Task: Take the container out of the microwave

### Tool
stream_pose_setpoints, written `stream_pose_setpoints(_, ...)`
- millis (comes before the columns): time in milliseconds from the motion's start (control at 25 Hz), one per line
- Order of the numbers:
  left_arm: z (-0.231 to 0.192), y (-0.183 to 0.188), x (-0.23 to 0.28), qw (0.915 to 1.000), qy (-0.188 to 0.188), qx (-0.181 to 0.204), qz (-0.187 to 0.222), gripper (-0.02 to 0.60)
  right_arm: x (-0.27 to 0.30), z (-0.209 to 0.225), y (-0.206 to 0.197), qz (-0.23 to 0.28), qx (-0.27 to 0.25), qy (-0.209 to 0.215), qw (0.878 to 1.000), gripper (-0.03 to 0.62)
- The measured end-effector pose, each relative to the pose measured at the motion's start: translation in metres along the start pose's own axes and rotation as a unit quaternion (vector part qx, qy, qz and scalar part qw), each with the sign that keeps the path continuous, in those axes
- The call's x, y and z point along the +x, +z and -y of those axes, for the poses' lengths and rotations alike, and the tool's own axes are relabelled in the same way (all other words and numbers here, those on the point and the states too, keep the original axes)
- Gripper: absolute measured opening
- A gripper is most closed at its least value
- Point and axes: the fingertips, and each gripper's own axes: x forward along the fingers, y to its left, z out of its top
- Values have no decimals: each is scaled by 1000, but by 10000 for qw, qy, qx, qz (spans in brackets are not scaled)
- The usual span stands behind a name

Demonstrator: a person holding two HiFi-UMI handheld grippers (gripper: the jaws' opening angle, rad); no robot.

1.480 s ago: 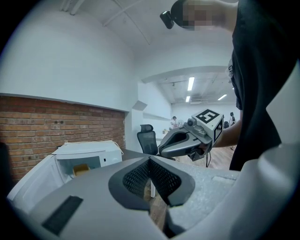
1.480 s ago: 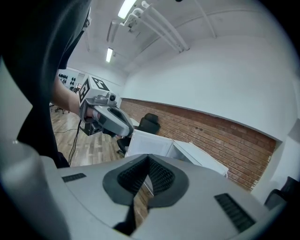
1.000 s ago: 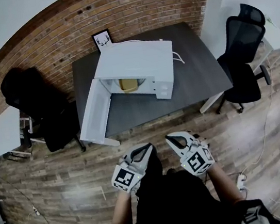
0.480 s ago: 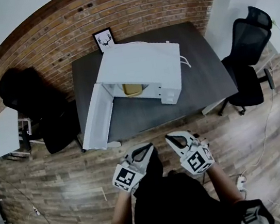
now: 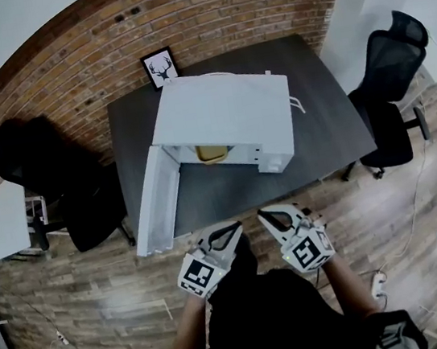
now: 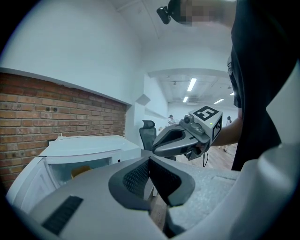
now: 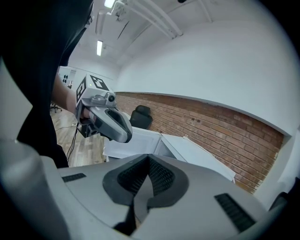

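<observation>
A white microwave (image 5: 221, 112) stands on a dark table (image 5: 319, 114), its door (image 5: 155, 199) swung open to the left. Inside sits a yellowish container (image 5: 210, 153), partly hidden under the top of the microwave; it also shows in the left gripper view (image 6: 80, 171). My left gripper (image 5: 233, 228) and right gripper (image 5: 262, 214) are held side by side near my body, over the floor in front of the table and well short of the microwave. Both are shut with nothing between the jaws. The left gripper view shows the right gripper (image 6: 159, 149) beside its own jaws.
A small framed antler picture (image 5: 159, 68) leans on the brick wall behind the microwave. A black office chair (image 5: 387, 79) stands right of the table, another dark chair (image 5: 35, 172) to the left. The microwave's cable (image 5: 298, 105) trails on the table.
The table and microwave have come nearer and shifted slightly right in the head view. Both grippers keep the same place in front of my body, still shut.
</observation>
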Motion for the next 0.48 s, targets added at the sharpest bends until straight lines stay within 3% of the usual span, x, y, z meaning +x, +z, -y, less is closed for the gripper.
stream_pose_setpoints(480, -67, 2, 21, 9986, -413, 290, -139, 2, 41, 43, 8, -178, 48, -454, 9988, -2)
